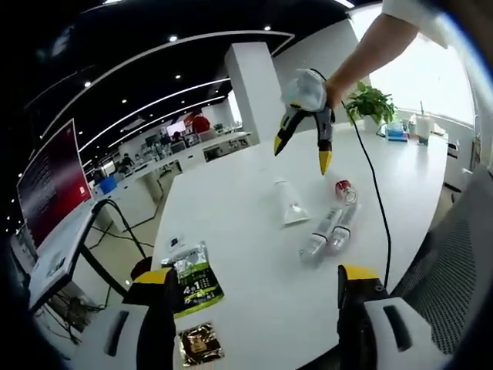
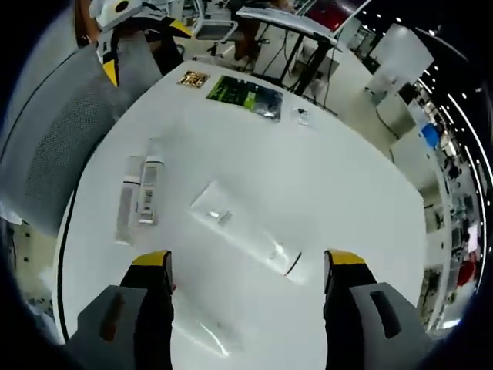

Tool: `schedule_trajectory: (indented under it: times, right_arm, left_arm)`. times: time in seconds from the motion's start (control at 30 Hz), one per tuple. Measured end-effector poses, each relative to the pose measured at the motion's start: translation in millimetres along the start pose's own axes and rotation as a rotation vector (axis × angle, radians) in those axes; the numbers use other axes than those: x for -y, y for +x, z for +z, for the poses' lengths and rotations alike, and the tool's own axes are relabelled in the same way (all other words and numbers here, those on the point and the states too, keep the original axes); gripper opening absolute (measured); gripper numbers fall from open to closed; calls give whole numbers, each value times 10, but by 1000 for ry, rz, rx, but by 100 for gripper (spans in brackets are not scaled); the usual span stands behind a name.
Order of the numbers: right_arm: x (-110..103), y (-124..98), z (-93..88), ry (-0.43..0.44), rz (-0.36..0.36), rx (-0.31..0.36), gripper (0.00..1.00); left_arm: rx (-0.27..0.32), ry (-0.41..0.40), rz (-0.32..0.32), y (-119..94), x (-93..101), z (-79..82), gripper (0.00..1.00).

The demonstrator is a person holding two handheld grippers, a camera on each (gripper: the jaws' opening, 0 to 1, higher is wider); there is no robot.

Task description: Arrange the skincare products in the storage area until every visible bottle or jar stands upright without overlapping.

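On the white table (image 1: 231, 193) a white tube (image 1: 291, 204) lies flat, with two clear bottles (image 1: 327, 230) lying side by side to its right and a small red-capped jar (image 1: 344, 187) just beyond them. My left gripper (image 1: 258, 277) stands open at the table's near edge, holding nothing. My right gripper (image 1: 301, 154), held by a hand, hovers open above the tube and jar. In the right gripper view the tube (image 2: 246, 231) lies between the open jaws of that gripper (image 2: 248, 262), the bottles (image 2: 139, 196) to the left, and the left gripper (image 2: 145, 48) at the far edge.
A green sachet (image 1: 196, 279) and a small brown packet (image 1: 200, 343) lie by my left jaw; both also show far across the table as sachet (image 2: 246, 94) and packet (image 2: 192, 78). A black cable (image 1: 377, 200) crosses the table. A grey mesh chair (image 1: 454, 254) stands alongside, a plant (image 1: 370, 100) at the far end.
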State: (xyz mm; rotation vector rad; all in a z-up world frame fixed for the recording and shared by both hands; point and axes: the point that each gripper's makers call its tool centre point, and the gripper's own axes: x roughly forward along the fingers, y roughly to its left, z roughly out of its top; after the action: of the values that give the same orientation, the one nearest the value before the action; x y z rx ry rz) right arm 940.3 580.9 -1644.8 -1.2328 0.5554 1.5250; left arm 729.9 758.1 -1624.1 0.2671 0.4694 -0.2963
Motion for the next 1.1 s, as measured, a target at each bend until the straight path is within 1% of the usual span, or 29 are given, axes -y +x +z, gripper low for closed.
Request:
schedule_trajectory:
  times: [0.13, 0.23, 0.4, 0.43, 0.47, 0.5, 0.53, 0.57, 0.67, 0.73, 0.77, 0.8, 0.87, 0.9, 0.97, 1.0, 1.03, 1.07, 1.1]
  right_arm:
    - [63, 75, -51, -42, 23, -22, 76]
    - [67, 106, -31, -67, 44, -27, 75]
    - [108, 224, -43, -173, 79, -71, 70]
    - [120, 262, -59, -202, 90, -89, 68]
    - [121, 288, -65, -212, 96, -96, 66]
    - [102, 323, -74, -232, 118, -110, 65]
    - [108, 348, -76, -246, 119, -117, 64]
    - [109, 389, -93, -280, 131, -134, 63]
    - [105, 474, -95, -285, 151, -159, 59]
    - [58, 517, -99, -290, 192, -171, 57]
    - [61, 535, -98, -315, 195, -176, 56]
    - [62, 554, -112, -357, 207, -196, 53]
    - [41, 593, -118, -392, 226, -214, 46]
    - [46, 603, -113, -402, 226, -215, 45]
    - [46, 648, -76, -405, 230, -212, 46]
    - [24, 670, -54, -403, 247, -213, 46]
    - [28, 693, -44, -414, 248, -214, 46]
    - [47, 724, -40, -450, 248, -222, 46]
    - [51, 741, -39, -462, 251, -228, 46]
  left_arm:
    - [-11, 7, -3, 4, 5, -24, 88]
    - [-15, 5, -3, 6, 6, -29, 87]
    - [-23, 7, 2, 11, -7, -49, 87]
    - [-27, 10, 2, 13, -9, -59, 87]
    - [-30, 12, 1, 14, -7, -63, 87]
    - [-33, 12, 0, 13, -3, -68, 87]
    - [-34, 11, -2, 14, 0, -71, 87]
    - [-38, 12, -4, 17, 4, -79, 87]
    - [-43, 14, -9, 19, 13, -88, 86]
    - [-45, 14, -8, 20, 11, -91, 86]
    - [-47, 13, -9, 20, 14, -93, 85]
    - [-47, 13, -11, 21, 16, -95, 85]
    - [-58, 13, -12, 25, 14, -116, 84]
    - [-60, 13, -12, 27, 15, -122, 84]
    - [-61, 14, -12, 26, 13, -122, 84]
    - [-63, 12, -11, 27, 12, -125, 84]
    - [-66, 12, -12, 27, 14, -130, 84]
    - [-70, 15, -14, 29, 15, -141, 84]
    - [-71, 17, -13, 30, 14, -144, 84]
